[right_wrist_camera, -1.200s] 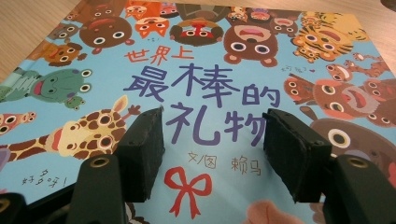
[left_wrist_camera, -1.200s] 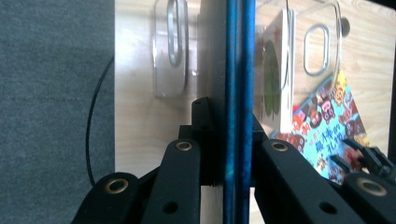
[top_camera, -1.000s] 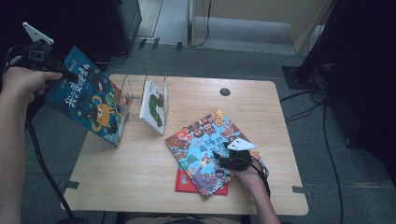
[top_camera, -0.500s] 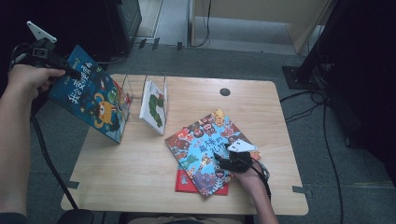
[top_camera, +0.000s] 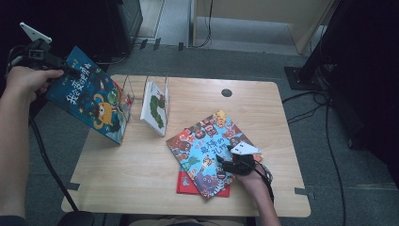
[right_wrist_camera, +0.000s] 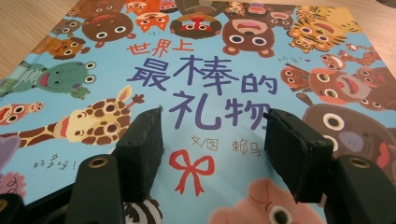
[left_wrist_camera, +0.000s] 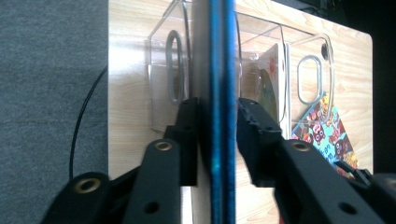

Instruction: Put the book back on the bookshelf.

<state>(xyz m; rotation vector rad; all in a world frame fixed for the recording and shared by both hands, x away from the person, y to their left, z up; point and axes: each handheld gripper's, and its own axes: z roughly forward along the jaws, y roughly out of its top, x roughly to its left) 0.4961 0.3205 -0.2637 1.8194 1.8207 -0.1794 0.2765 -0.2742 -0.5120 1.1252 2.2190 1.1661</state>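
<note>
Red shows at the near edge of the desk (top_camera: 141, 179), where a thin red book (top_camera: 188, 187) lies flat under the animal picture book (top_camera: 207, 150), whose light-blue cover is crowded with cartoon faces. The right tongs (top_camera: 234, 162) rest just over that cover's near right part with the jaws spread apart and nothing between them; the right gripper view looks along them at the title and a red bow (right_wrist_camera: 191, 170), the cover lying below and ahead of both pads. Farther back and to the left, a clear acrylic book rack (top_camera: 134, 96) stands on the desk with a white picture book (top_camera: 155, 109) upright in one of its slots. Farthest left, the left tongs (top_camera: 61, 70) are clenched on the top edge of a dark-blue picture book (top_camera: 91, 101), held tilted beyond the desk's left edge with its low corner close to the rack. In the left gripper view the book's edge (left_wrist_camera: 217, 93) runs straight between the jaws, the rack's dividers beyond it. The step in hand looks like shelving this book; the next move would call for squaring it upright and lowering it into a free slot.
</note>
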